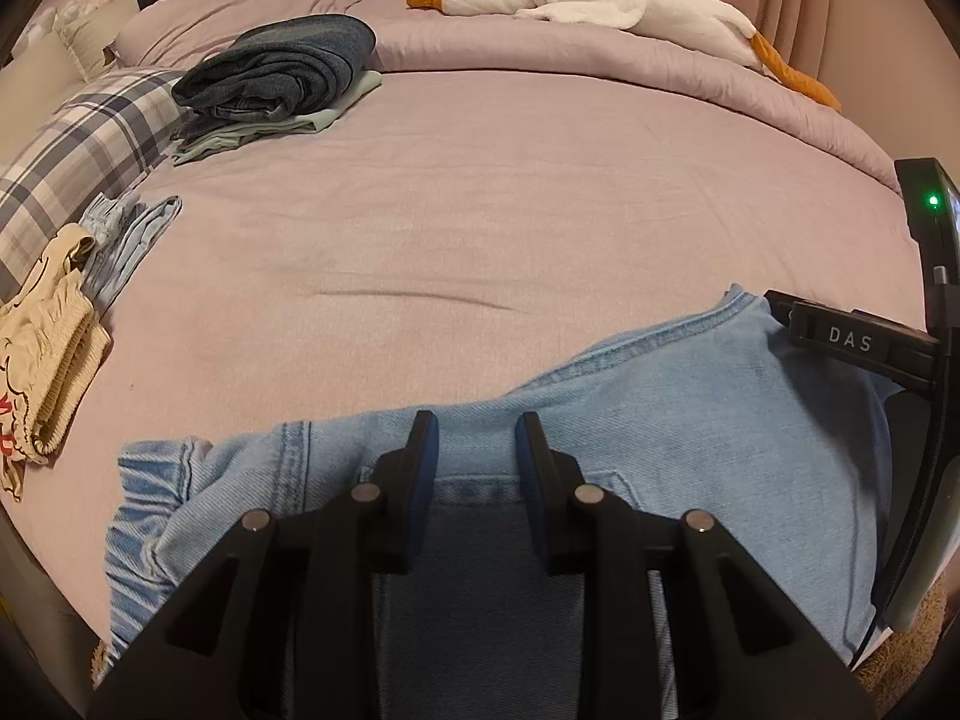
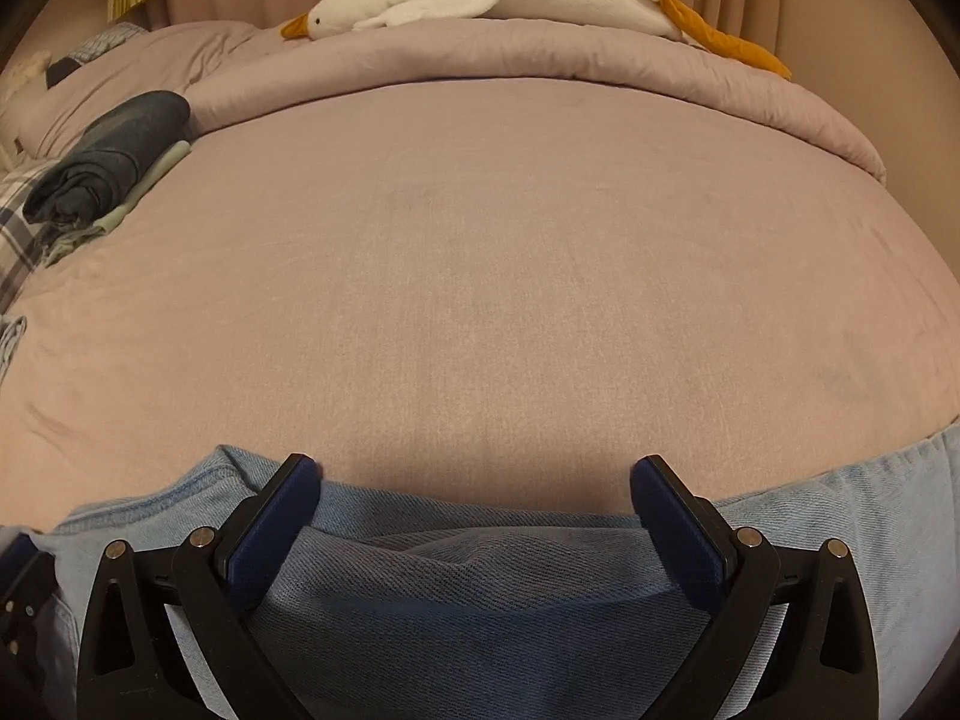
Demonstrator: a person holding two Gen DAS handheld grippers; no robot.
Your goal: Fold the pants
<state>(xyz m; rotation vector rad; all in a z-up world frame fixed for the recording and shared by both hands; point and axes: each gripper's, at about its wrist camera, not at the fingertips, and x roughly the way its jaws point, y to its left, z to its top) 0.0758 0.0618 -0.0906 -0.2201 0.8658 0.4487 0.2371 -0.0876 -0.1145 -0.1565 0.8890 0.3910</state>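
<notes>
Light blue denim pants [image 1: 660, 420] lie on the near edge of the pink bed; a frayed hem [image 1: 138, 516] shows at the left. My left gripper [image 1: 477, 429] hovers over the denim near a back pocket, jaws partly open, nothing between them. My right gripper [image 2: 477, 477] is wide open above the pants' far edge [image 2: 480, 564], holding nothing. The right gripper's body [image 1: 852, 339] shows in the left wrist view at the right, over the pants.
A stack of folded dark clothes [image 1: 282, 69] lies far left on the bed [image 1: 480, 210]. A cream garment [image 1: 48, 360] and a small blue one [image 1: 129, 240] lie by a plaid pillow [image 1: 78, 138]. A plush goose [image 1: 600, 0] rests on the rolled duvet.
</notes>
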